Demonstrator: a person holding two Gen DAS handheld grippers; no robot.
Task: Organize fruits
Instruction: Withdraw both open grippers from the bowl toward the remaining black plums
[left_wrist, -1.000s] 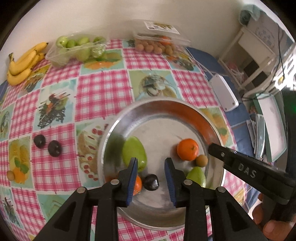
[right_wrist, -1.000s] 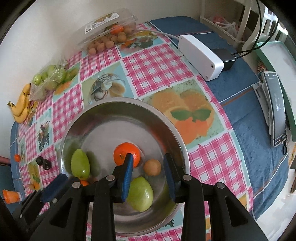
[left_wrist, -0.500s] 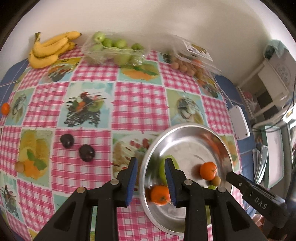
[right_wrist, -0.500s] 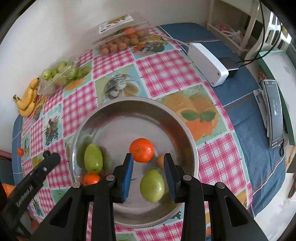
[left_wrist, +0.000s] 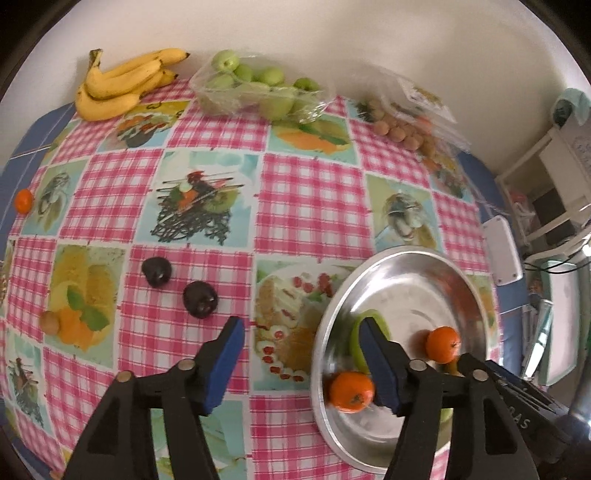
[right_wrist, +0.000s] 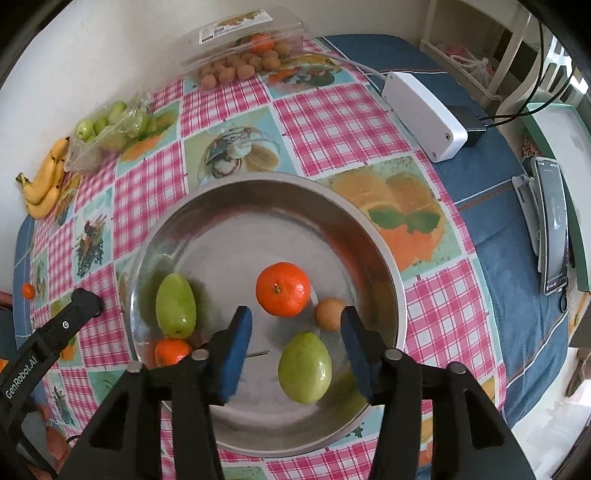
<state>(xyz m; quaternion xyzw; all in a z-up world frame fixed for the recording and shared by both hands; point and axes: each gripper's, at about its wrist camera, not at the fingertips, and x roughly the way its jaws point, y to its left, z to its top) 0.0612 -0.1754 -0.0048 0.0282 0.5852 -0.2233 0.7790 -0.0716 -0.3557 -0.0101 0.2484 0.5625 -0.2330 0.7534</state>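
A steel bowl (right_wrist: 376, 236) (left_wrist: 388, 266) on the checked tablecloth holds two oranges (right_wrist: 283, 288) (right_wrist: 171, 350), two green fruits (right_wrist: 175, 305) (right_wrist: 305, 367) and a small brown fruit (right_wrist: 330, 314). My right gripper (right_wrist: 295, 350) is open and empty above the bowl's near side. My left gripper (left_wrist: 301, 363) is open and empty over the cloth at the bowl's left rim. Two dark plums (left_wrist: 157, 271) (left_wrist: 200, 299) lie on the cloth to its front left. A small brown fruit (left_wrist: 50, 322) and a loose orange (left_wrist: 23, 200) lie further left.
Bananas (left_wrist: 118, 86), a bag of green fruit (left_wrist: 258, 88) and a clear box of brown fruit (left_wrist: 406, 122) line the wall. A white box (right_wrist: 424, 114) with a cable and a phone (right_wrist: 552, 229) lie right of the bowl.
My left gripper swung left out of the bowl, leaving a dark plum there, and opened wider. My right gripper opened wider and drew back slightly.
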